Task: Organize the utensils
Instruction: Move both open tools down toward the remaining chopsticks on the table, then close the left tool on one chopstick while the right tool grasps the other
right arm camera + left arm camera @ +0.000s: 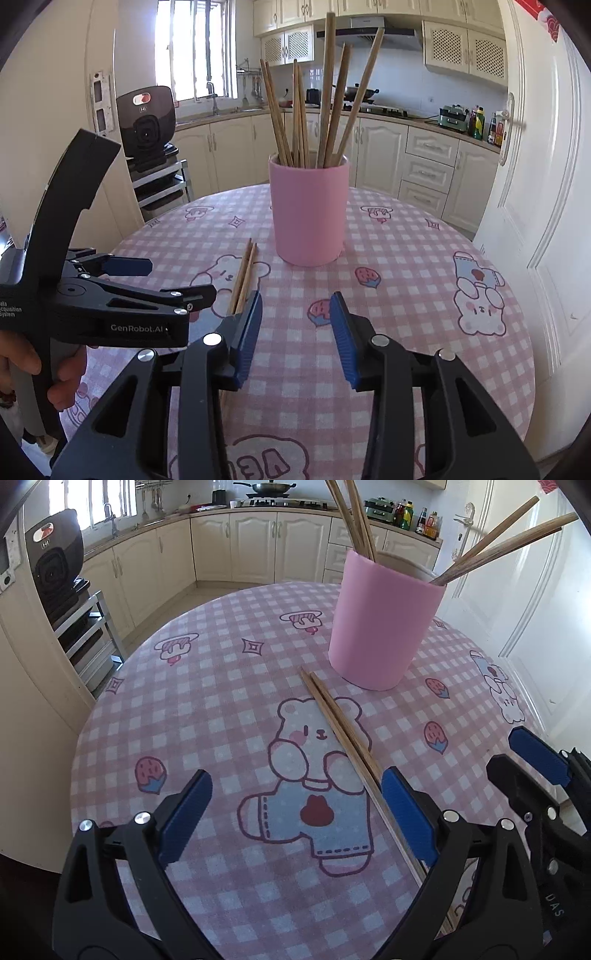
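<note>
Item one, the landmark: a pink cup [308, 210] standing upright on my round table [406, 295] with its pink checked cloth. It holds a bundle of wooden chopsticks [325, 103], leaning out in several directions.

Item two: a loose pair of chopsticks [340, 731] lying flat on the cloth just in front of the cup, side by side and touching, tips toward the cup's base but apart from it.

Item three: my left tongs [295, 812], jaws spread wide, nothing between the pads. The loose pair runs beside the right-hand pad [408, 812]; I cannot tell whether it touches.

Item four: my right tongs [295, 336], jaws partly apart and empty, nearer me than the cup, the loose pair just off their left pad.
</note>
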